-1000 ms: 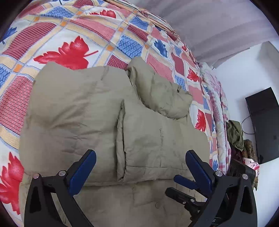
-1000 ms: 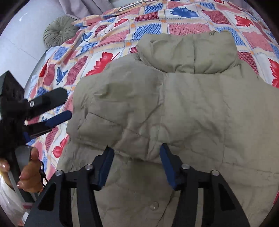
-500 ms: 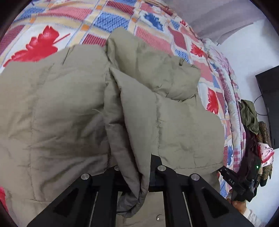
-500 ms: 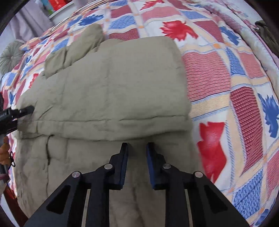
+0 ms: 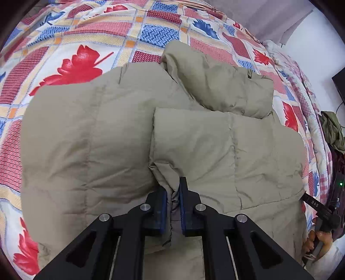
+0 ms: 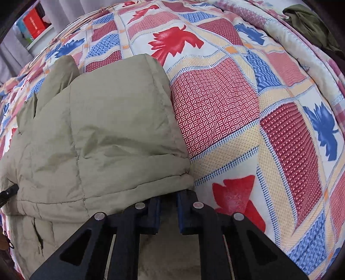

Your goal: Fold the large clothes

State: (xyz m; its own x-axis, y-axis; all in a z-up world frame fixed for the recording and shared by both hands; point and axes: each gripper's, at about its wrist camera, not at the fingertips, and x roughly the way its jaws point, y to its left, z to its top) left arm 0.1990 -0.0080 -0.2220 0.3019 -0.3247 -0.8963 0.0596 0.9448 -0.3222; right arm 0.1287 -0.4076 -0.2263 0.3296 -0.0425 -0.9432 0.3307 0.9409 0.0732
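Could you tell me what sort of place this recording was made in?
Most likely a bedroom at home. A khaki puffer jacket lies on a bed covered by a leaf-patterned patchwork quilt, grey curtains hang behind it, and other clothes are heaped beside the bed.

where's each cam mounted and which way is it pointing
Left wrist: rides the left gripper, looking down along its fingers at the khaki puffer jacket on the leaf-print quilt; the jaws pinch a fold.
Right wrist: rides the right gripper, facing the jacket's right edge; the jaws sit nearly shut under a fold.
Both show jacket and quilt.
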